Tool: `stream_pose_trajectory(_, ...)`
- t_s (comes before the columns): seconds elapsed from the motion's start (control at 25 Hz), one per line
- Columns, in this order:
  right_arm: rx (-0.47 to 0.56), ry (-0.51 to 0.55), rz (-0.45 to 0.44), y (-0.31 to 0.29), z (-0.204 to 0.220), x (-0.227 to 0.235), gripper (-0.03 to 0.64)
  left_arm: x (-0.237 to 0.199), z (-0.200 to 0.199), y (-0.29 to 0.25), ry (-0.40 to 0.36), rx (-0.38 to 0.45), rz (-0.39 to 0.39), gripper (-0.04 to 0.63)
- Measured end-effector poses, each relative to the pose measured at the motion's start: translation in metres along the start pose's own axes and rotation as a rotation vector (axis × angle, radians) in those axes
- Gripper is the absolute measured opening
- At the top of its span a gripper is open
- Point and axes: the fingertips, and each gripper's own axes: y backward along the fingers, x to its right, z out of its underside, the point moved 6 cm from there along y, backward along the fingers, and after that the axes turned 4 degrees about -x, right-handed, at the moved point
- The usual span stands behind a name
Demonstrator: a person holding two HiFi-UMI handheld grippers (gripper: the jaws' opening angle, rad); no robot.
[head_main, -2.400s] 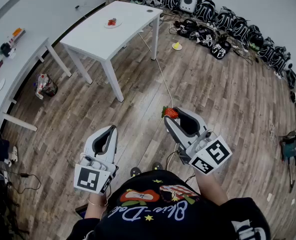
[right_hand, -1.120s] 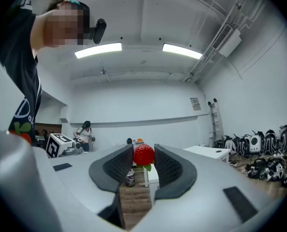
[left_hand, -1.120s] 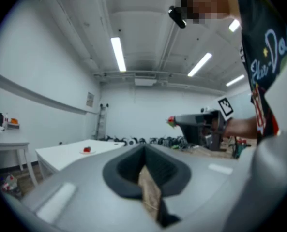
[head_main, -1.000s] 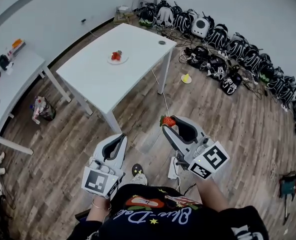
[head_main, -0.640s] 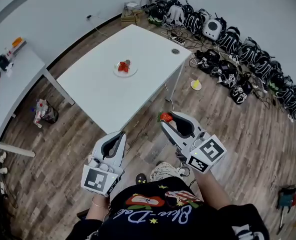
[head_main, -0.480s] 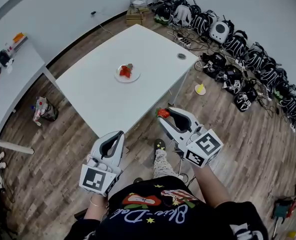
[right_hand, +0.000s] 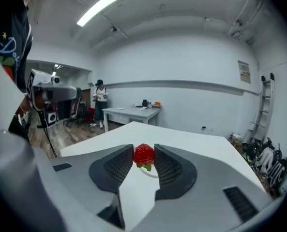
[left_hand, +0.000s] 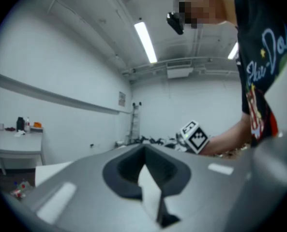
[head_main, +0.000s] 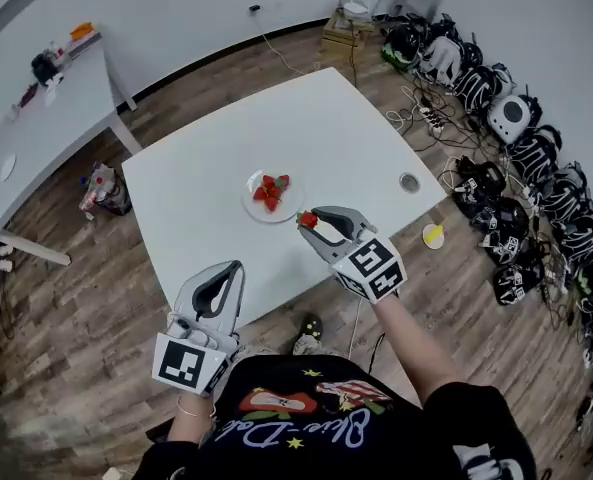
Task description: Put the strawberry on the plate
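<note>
My right gripper (head_main: pixel 309 218) is shut on a red strawberry (head_main: pixel 307 220) at its fingertips. It hangs over the white table (head_main: pixel 196 218), just right of the white plate (head_main: pixel 254 206), which holds a few strawberries (head_main: pixel 268 192). In the right gripper view the strawberry (right_hand: pixel 144 155) sits pinched between the two ribbed pads, green leaves down, with the tabletop (right_hand: pixel 182 139) stretching beyond it. My left gripper (head_main: pixel 234 266) is shut and holds nothing, low by the table's near edge. In its own view the left gripper (left_hand: pixel 144 148) points out across the room.
A second white table (head_main: pixel 46 118) with small items stands at the back left. Black bags (head_main: pixel 516 158) and cables line the floor along the right wall. A round grommet (head_main: pixel 409 182) sits near the table's right edge. A person (right_hand: pixel 100 103) stands far off.
The view has come up to the white table. My right gripper, still holding the strawberry, has gone from over the floor to over the table beside the plate. The left stays low.
</note>
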Motion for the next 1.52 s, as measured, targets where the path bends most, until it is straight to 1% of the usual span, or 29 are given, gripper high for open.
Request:
stream_pose_trajectory(0.08,-0.064,0.044,-0.043,-0.032,0.007,0.018,0.143,-0.006,0.003,-0.011,-0.002,-0.013,-0.026,-0.003)
stream_pose_trajectory(0.2,-0.161,0.088,-0.089,-0.078,0.021,0.034,0.143,-0.015,0.007,-0.017,0.007,-0.044,-0.042,-0.003)
stream_pose_trajectory(0.28,-0.22,0.125,-0.103,-0.103,0.029,0.039,0.143,-0.025,0.009,-0.018,0.01,-0.07,-0.062,-0.003)
stream_pose_trajectory(0.4,-0.3,0.193,-0.114,-0.129,0.035,0.049,0.143,-0.041,0.005,-0.022,0.017,-0.076,-0.113,-0.003)
stream_pose_trajectory(0.6,-0.402,0.272,-0.151,-0.161,0.049,0.054,0.143,-0.064,0.006,-0.018,0.014,-0.095,-0.185,-0.003)
stream_pose_trajectory(0.68,-0.408,0.272,-0.155,-0.167,0.053,0.057,0.143,-0.068,0.008,-0.018,0.029,-0.1,-0.199,-0.003)
stream_pose_trajectory(0.8,-0.38,0.239,-0.176,-0.172,0.053,0.057,0.144,-0.075,0.009,-0.018,0.033,-0.097,-0.198,-0.003)
stream_pose_trajectory(0.92,-0.352,0.188,-0.208,-0.176,0.053,0.054,0.144,-0.082,0.008,-0.018,0.039,-0.087,-0.178,-0.003)
stream_pose_trajectory(1.0,-0.321,0.166,-0.207,-0.174,0.048,0.052,0.146,-0.086,0.011,-0.017,0.042,-0.094,-0.168,-0.003)
stream_pose_trajectory(1.08,-0.275,0.151,-0.166,-0.165,0.038,0.053,0.149,-0.087,0.01,-0.019,0.043,-0.093,-0.155,-0.003)
stream_pose_trajectory(1.16,-0.217,0.125,-0.107,-0.148,0.027,0.057,0.158,-0.086,0.008,-0.022,0.049,-0.084,-0.135,-0.003)
stream_pose_trajectory(1.24,-0.122,0.055,-0.059,-0.124,0.014,0.059,0.158,-0.085,0.006,-0.027,0.045,-0.067,-0.106,-0.003)
stream_pose_trajectory(1.32,-0.001,-0.046,-0.045,-0.094,0.002,0.058,0.156,-0.085,0.003,-0.034,0.031,-0.044,-0.074,-0.003)
stream_pose_trajectory(1.36,0.046,-0.088,-0.047,-0.08,-0.003,0.056,0.149,-0.085,0.002,-0.039,0.025,-0.035,-0.059,-0.003)
stream_pose_trajectory(1.4,0.079,-0.116,-0.051,-0.065,-0.005,0.053,0.062,-0.084,0.001,-0.045,0.021,-0.031,-0.042,-0.003)
stream_pose_trajectory(1.44,0.099,-0.136,-0.055,-0.052,-0.007,0.049,0.021,-0.083,0.0,-0.051,0.018,-0.031,-0.024,-0.003)
stream_pose_trajectory(1.52,0.127,-0.171,-0.056,-0.028,-0.009,0.041,0.017,-0.079,-0.002,-0.062,0.015,-0.029,0.011,-0.003)
